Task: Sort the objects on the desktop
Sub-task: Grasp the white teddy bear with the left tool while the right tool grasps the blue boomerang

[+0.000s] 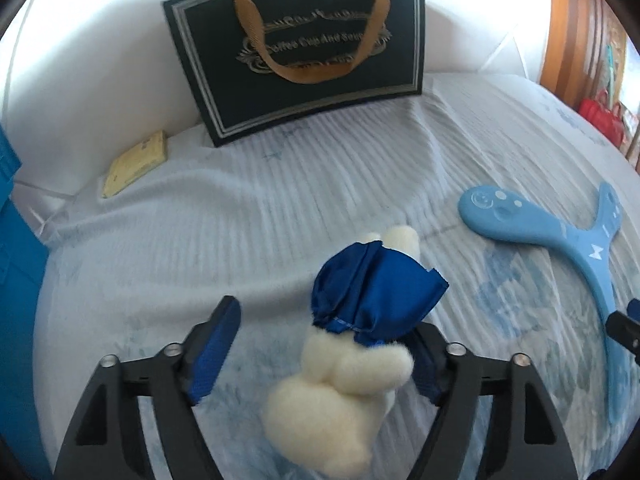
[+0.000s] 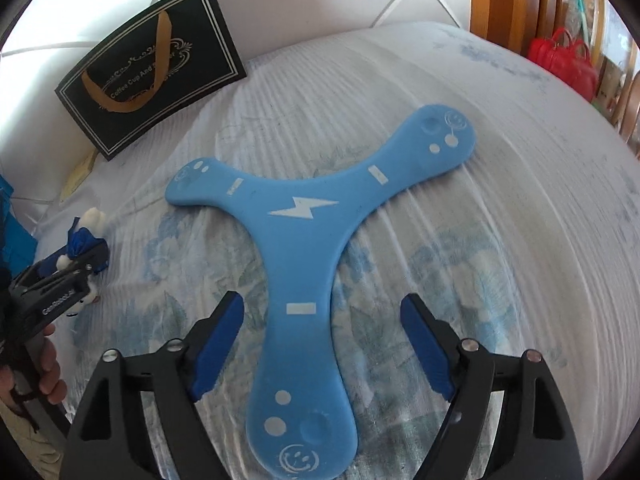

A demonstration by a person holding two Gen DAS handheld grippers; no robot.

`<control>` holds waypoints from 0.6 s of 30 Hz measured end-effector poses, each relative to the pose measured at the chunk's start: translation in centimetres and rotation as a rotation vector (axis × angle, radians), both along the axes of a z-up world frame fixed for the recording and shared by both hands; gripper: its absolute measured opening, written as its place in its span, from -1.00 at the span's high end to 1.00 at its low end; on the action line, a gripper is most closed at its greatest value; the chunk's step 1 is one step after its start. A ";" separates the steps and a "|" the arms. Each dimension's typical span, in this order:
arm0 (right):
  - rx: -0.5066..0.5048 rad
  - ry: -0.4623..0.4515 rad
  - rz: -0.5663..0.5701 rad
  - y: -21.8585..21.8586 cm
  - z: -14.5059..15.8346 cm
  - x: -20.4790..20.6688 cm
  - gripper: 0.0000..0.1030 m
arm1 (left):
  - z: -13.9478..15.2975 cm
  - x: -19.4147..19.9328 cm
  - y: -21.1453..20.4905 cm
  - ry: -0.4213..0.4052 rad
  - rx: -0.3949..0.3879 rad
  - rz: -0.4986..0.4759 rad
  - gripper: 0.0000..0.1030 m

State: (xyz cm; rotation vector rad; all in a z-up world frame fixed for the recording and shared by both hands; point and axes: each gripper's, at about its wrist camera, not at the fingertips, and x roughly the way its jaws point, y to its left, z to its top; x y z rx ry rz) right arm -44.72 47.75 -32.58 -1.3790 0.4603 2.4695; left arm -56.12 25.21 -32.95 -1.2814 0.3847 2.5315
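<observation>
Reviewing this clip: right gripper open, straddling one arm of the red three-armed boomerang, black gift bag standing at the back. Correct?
One detail is off: the three-armed boomerang is light blue, not red, as the right wrist view shows. The right gripper is open, straddling one arm, and the black gift bag stands at the back.

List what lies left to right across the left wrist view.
Blue bin → yellow packet → black gift bag → plush toy → boomerang → red bag.
</observation>
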 end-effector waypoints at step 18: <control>0.136 -0.026 0.115 -2.0 -0.2 -4.8 -0.12 | -0.5 0.4 -0.4 -0.062 0.098 0.017 0.20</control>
